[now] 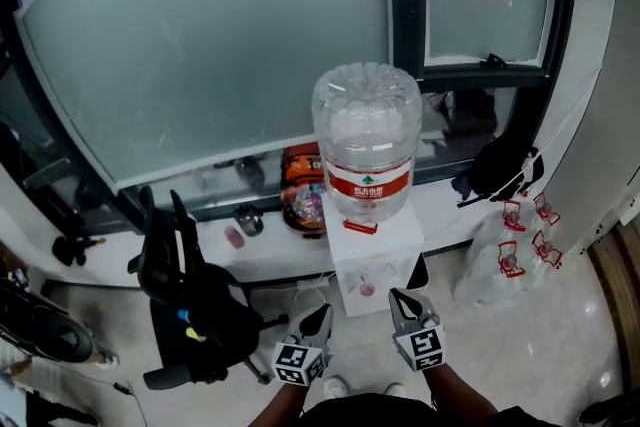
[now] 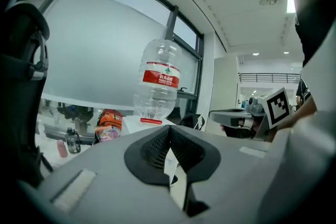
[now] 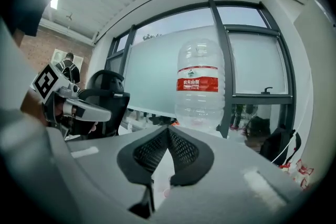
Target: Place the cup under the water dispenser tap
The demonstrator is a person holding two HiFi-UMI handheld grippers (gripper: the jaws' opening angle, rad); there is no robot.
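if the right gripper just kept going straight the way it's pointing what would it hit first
Most likely the dispenser, near where the bottle sits on its white body. Nothing shows between the shut right gripper and it, though depth is hard to judge.

An office is suggested by a white water dispenser (image 1: 378,250) topped with a clear plastic bottle (image 1: 366,130), a black swivel chair (image 1: 190,300) and tall frosted-glass windows (image 1: 210,45).
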